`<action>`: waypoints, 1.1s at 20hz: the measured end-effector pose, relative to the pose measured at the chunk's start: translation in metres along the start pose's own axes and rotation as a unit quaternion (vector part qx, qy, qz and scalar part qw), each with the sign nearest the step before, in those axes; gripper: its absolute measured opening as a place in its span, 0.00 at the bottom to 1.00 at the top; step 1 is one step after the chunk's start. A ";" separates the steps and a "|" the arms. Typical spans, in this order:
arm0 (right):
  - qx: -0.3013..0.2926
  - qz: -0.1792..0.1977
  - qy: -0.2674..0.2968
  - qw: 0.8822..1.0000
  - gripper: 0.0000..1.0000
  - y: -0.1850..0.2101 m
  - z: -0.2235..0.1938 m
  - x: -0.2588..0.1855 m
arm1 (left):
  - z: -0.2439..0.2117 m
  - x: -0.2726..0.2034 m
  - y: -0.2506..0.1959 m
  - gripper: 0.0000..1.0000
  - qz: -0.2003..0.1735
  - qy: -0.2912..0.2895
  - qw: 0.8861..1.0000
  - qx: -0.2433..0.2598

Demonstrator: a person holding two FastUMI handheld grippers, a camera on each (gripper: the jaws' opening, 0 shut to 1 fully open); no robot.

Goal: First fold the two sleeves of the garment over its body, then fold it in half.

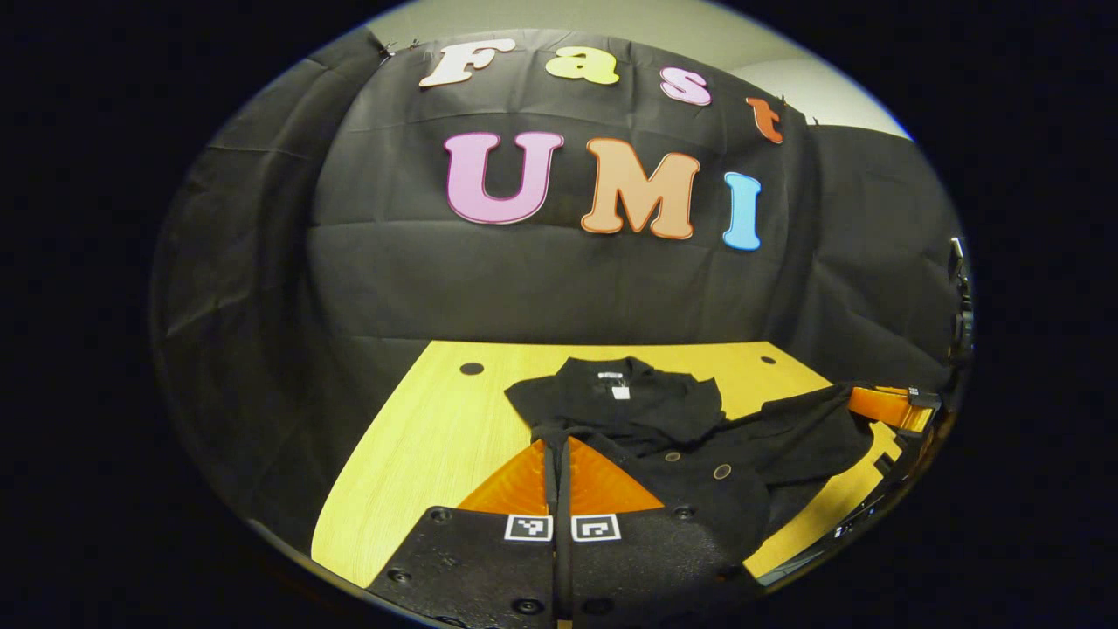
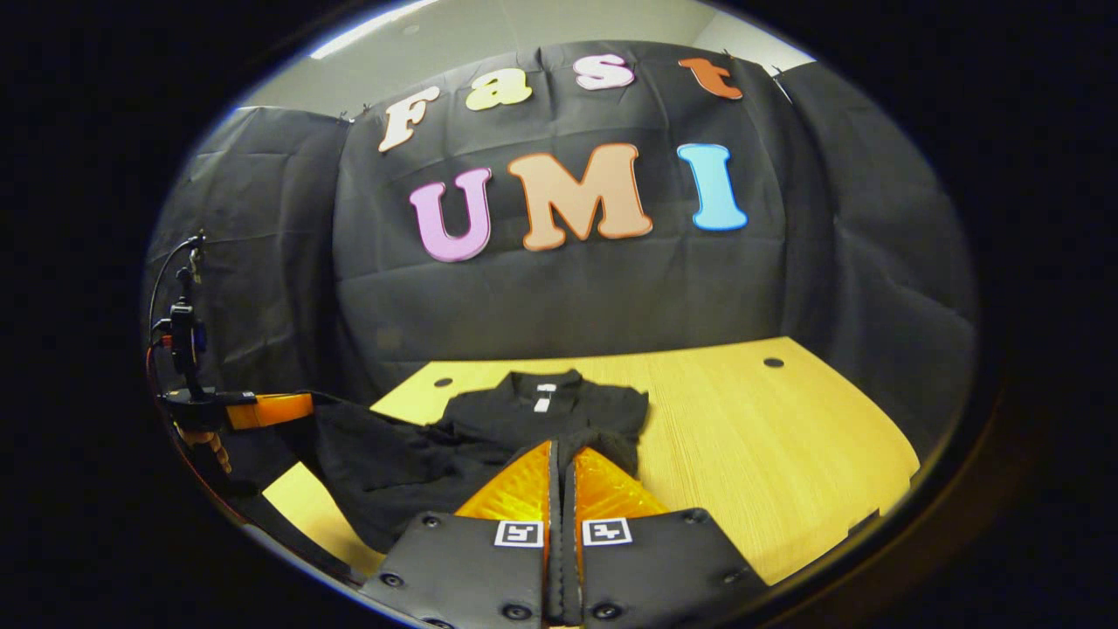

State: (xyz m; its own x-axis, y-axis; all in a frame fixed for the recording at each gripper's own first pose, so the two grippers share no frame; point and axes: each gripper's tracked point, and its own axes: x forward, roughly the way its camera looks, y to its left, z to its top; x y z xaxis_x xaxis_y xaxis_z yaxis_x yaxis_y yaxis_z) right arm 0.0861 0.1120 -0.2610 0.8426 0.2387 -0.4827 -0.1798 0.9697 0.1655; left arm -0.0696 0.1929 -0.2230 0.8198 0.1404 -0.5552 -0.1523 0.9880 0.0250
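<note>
A black garment [image 1: 629, 411] with a white neck label lies on the yellow table [image 1: 419, 454], collar at the far end. My left gripper [image 1: 559, 445] is shut on a pinch of its near edge, a thin strip of black cloth showing between the fingers. My right gripper [image 2: 562, 450] is likewise shut on the cloth of the garment [image 2: 524, 419]. In the left gripper view the right gripper [image 1: 908, 406] holds the cloth at the far right; in the right gripper view the left gripper [image 2: 279, 409] holds it at the far left. The cloth between them hangs lifted above the table.
The table [image 2: 769, 437] has small round dark holes [image 1: 472, 369] [image 2: 773, 362] near its back corners. Black cloth walls close the booth behind and at both sides. Bare tabletop stretches to the right of the garment in the right gripper view.
</note>
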 end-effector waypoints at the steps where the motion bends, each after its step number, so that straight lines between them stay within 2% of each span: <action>1: -0.003 0.001 -0.007 1.000 0.05 -0.001 0.010 0.005 | 0.008 0.006 0.000 0.00 0.000 0.000 1.000 -0.003; 2: -0.005 0.001 -0.012 1.000 0.00 -0.003 0.018 0.012 | 0.019 0.012 -0.001 0.00 0.000 -0.005 1.000 -0.005; 5: -0.004 0.002 -0.026 1.000 0.02 -0.007 0.043 0.033 | 0.056 0.035 0.002 0.00 -0.001 -0.039 0.999 0.002; 9: -0.004 0.004 -0.037 0.999 0.00 -0.016 0.070 0.058 | 0.079 0.064 0.004 0.00 -0.001 -0.051 0.999 0.009; 11: -0.005 0.004 -0.040 0.999 0.05 -0.024 0.080 0.067 | 0.088 0.077 0.006 0.00 0.001 -0.053 0.999 0.005; 12: -0.005 0.004 -0.041 0.999 0.02 -0.027 0.085 0.075 | 0.091 0.084 0.006 0.00 0.003 -0.054 0.999 0.005; 22: 0.013 -0.007 -0.021 1.000 0.02 -0.070 0.101 0.154 | 0.097 0.164 0.024 0.00 0.043 -0.030 0.999 0.010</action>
State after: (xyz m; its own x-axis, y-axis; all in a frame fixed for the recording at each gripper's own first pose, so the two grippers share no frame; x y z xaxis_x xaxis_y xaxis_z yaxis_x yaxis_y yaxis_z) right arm 0.2801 0.0756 -0.2602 0.8655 0.2221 -0.4491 -0.1554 0.9712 0.1808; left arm 0.1146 0.2455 -0.2330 0.8355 0.2275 -0.5001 -0.2124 0.9732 0.0878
